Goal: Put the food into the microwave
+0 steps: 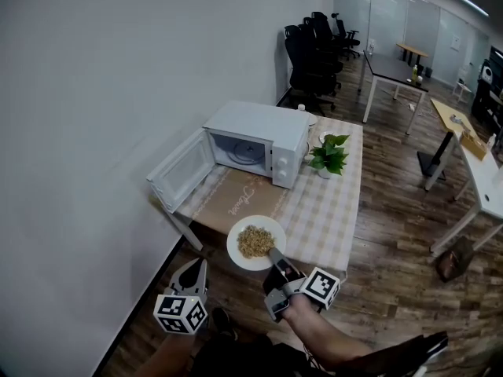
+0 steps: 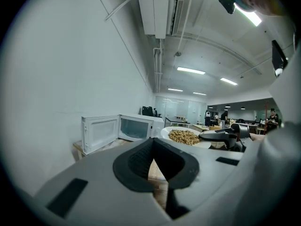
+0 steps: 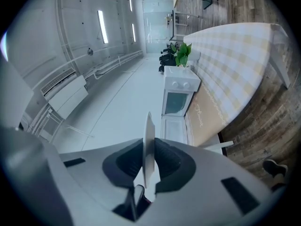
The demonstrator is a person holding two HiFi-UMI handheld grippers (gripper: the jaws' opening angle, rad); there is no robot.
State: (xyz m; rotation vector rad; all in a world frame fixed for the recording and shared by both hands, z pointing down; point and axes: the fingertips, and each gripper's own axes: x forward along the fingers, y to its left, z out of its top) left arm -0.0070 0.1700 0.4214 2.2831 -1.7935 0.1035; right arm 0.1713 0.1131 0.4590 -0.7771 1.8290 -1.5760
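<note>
A white plate [image 1: 245, 258] heaped with brown food [image 1: 255, 241] hangs level over the near edge of the table [image 1: 330, 210]. My right gripper [image 1: 275, 259] is shut on the plate's near rim. In the right gripper view the plate [image 3: 149, 140] shows edge-on between the pads. The white microwave [image 1: 255, 141] stands at the table's far left, its door [image 1: 182, 171] swung wide open and its cavity empty. My left gripper [image 1: 196, 269] hovers left of the plate with its jaws together and nothing in them. From the left gripper view, the plate [image 2: 169, 130] and the microwave [image 2: 136, 126] lie ahead.
A potted green plant [image 1: 328, 155] stands right of the microwave on the checked cloth. A white wall runs along the left. Black office chairs [image 1: 314, 53] and other desks [image 1: 393, 73] stand farther back on the wooden floor.
</note>
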